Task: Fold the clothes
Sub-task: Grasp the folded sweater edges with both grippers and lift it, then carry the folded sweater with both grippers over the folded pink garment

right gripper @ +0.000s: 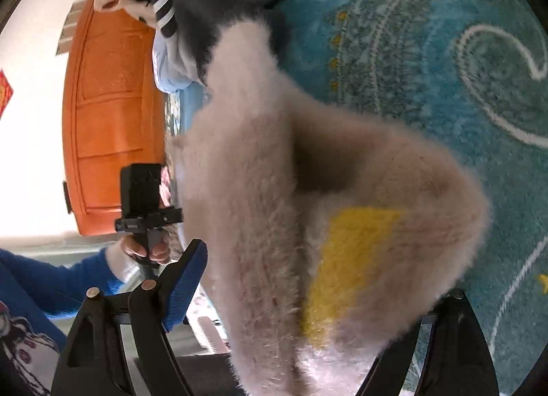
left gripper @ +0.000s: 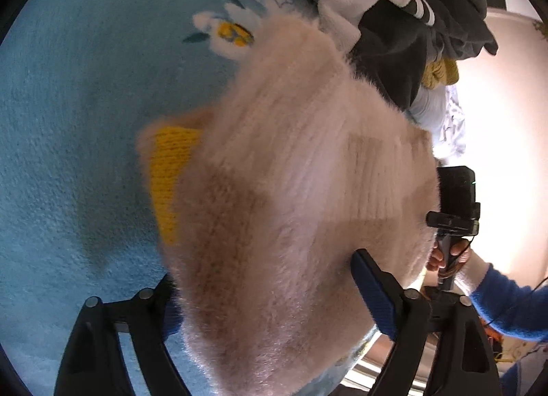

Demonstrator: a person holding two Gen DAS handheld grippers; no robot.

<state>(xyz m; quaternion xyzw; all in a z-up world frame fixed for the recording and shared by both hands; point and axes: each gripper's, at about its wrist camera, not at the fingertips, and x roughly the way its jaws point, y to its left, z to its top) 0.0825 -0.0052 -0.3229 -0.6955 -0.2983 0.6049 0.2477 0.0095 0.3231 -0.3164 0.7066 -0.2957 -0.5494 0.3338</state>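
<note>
A fluffy pale pink sweater (left gripper: 291, 190) with a yellow knit patch (left gripper: 167, 177) is up off the blue rug and blurred. In the left wrist view it fills the space between the fingers of my left gripper (left gripper: 263, 290). The jaws stand wide apart, and the left fingertip is buried in the fluff. In the right wrist view the same sweater (right gripper: 274, 190), with its yellow patch (right gripper: 346, 259), lies across my right gripper (right gripper: 315, 296). That gripper is also spread wide, with its right finger covered. Each view shows the other gripper held in a hand at the sweater's edge.
A heap of dark, grey and white clothes (left gripper: 411, 12) lies on the rug just beyond the sweater. The blue patterned rug (right gripper: 445, 53) spreads under everything. An orange door (right gripper: 109, 115) stands to the side. A blue sleeve (left gripper: 507, 303) reaches in.
</note>
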